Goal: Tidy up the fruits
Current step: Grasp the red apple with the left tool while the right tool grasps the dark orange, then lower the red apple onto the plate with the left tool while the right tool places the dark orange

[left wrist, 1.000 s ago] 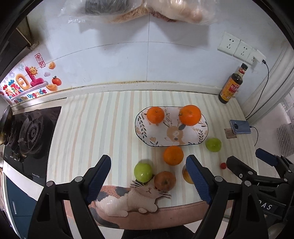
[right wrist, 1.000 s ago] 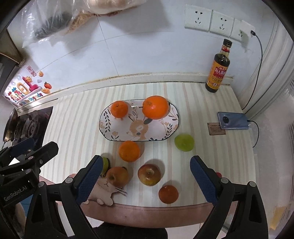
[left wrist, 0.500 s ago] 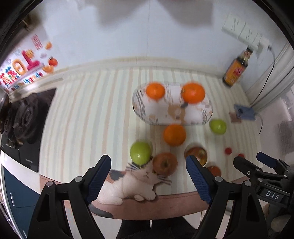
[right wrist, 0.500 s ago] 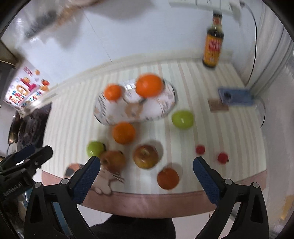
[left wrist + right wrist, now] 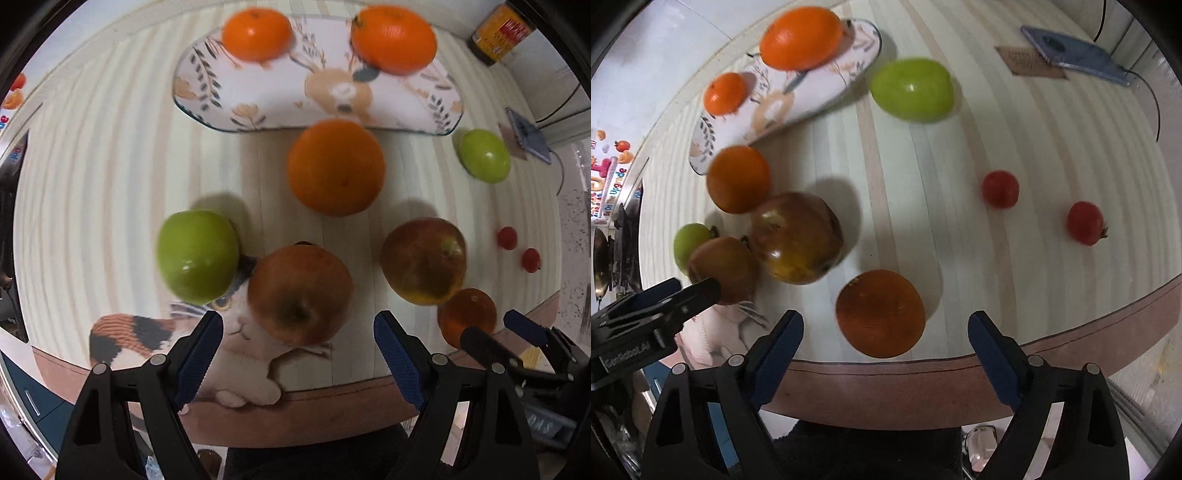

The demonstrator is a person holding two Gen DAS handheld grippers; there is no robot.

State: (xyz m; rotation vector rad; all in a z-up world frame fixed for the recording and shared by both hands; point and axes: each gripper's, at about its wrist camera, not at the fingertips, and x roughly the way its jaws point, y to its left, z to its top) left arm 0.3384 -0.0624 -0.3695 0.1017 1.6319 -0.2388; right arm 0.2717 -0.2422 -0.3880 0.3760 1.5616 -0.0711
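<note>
Left tongs (image 5: 298,332): blue pads apart, nothing between them; they point almost straight down at the counter (image 5: 110,155).
Red apple (image 5: 300,294): directly ahead of the left tongs, centred on the gap, lying on the cat print (image 5: 147,334) near the counter's front edge.
Fit: the apple looks about as wide as the gap, so the pads seem to have little room to spare on either side.
Neighbours: a green apple (image 5: 197,255) sits just beside it on its left and looks to touch it or nearly so; a second red apple (image 5: 424,260) lies apart on its right.
Right tongs (image 5: 885,334): jaws closing but wide apart, pads pressing on nothing.
Dark orange (image 5: 881,313): straight ahead of the right tongs, a little left of centre in the gap, close to the front edge.
Nearer hand: each hand is nearest its own fruit; the left tongs show at the left edge of the right view, just beside the first red apple.
Long axis: both fruits are round, so the approach angle matters little.
Plate (image 5: 258,103): farther back on the counter, holding two oranges; a third orange (image 5: 336,167) lies against its near rim.
Judgement: both hands seem set for a downward grasp, then a carry back toward the plate.
</note>
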